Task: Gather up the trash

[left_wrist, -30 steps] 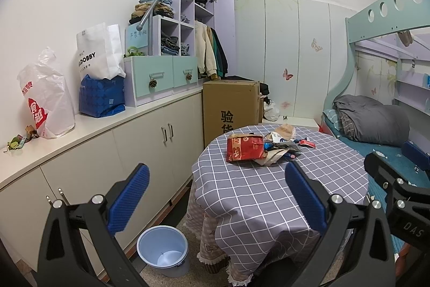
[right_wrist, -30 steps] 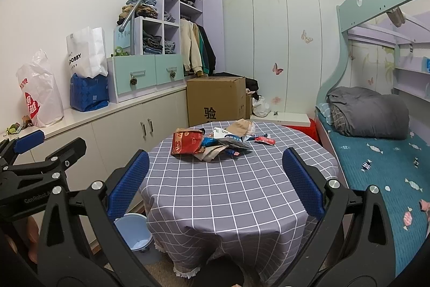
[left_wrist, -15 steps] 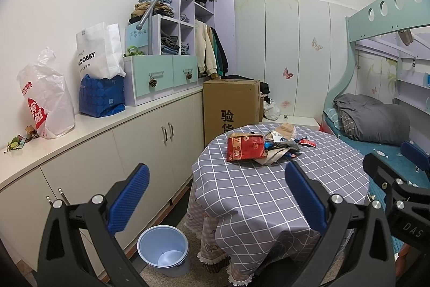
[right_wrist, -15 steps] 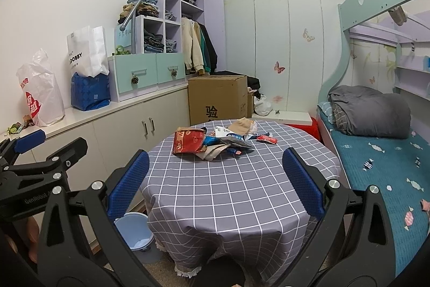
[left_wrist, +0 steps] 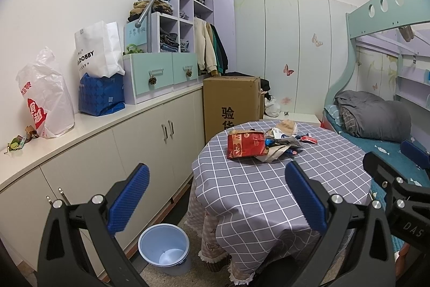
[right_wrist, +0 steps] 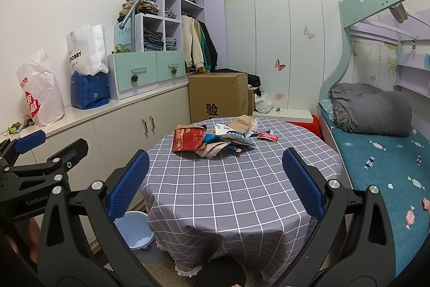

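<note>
- Trash pile (right_wrist: 215, 140): wrappers and crumpled paper heaped toward the far side of the round table (right_wrist: 228, 192), on its grey checked cloth. None of it has been lifted, as far as I can judge.
- Largest item: a red snack bag (left_wrist: 246, 145) at the pile's left edge, touching the paper scraps beside it. A small red wrapper (right_wrist: 267, 137) lies just to the right of the heap.
- Bin (left_wrist: 164, 248): pale blue, on the floor beside the table, near the cabinet doors. I see only a pale patch at its bottom; whether that is trash I cannot tell.
- Left gripper (left_wrist: 215, 198): I hold it with jaws spread wide, nothing between the pads, well short of the pile.
- Right gripper (right_wrist: 215, 183): likewise spread wide and empty, aimed over the near half of the table.
- Progress: I judge the task at its start. Every piece is left to collect and carry to the bin.
</note>
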`<move>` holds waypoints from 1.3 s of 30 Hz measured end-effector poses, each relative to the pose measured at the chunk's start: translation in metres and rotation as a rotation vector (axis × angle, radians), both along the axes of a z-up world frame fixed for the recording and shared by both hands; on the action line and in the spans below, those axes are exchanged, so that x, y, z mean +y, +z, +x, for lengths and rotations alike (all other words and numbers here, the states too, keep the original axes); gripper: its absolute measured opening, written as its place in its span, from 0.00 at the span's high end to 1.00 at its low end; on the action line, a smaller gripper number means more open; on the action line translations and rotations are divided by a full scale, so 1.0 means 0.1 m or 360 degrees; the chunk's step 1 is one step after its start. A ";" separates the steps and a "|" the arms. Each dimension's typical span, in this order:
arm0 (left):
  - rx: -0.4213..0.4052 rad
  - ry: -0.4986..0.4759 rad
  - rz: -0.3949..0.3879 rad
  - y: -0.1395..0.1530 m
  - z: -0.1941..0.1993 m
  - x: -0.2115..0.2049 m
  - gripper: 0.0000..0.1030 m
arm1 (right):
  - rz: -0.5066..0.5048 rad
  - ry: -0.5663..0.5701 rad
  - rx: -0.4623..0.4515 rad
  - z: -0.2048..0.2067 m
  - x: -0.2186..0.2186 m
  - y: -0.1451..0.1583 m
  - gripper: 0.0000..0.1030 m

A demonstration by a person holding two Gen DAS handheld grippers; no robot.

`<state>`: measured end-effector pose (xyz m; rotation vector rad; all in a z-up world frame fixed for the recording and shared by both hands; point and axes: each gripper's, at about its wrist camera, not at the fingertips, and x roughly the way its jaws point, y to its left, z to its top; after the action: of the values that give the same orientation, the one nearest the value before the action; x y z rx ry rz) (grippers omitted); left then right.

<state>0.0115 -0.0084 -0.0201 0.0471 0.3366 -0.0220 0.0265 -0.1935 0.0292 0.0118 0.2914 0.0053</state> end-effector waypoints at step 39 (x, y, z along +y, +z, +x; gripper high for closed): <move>0.0665 -0.0102 0.0041 -0.99 2.87 -0.85 0.04 | 0.0168 -0.0178 0.0533 2.31 -0.95 -1.00 0.06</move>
<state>0.2987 -0.0931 -0.1190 0.0789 0.7530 -0.0919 0.2578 -0.2882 -0.0704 0.1350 0.6247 -0.0933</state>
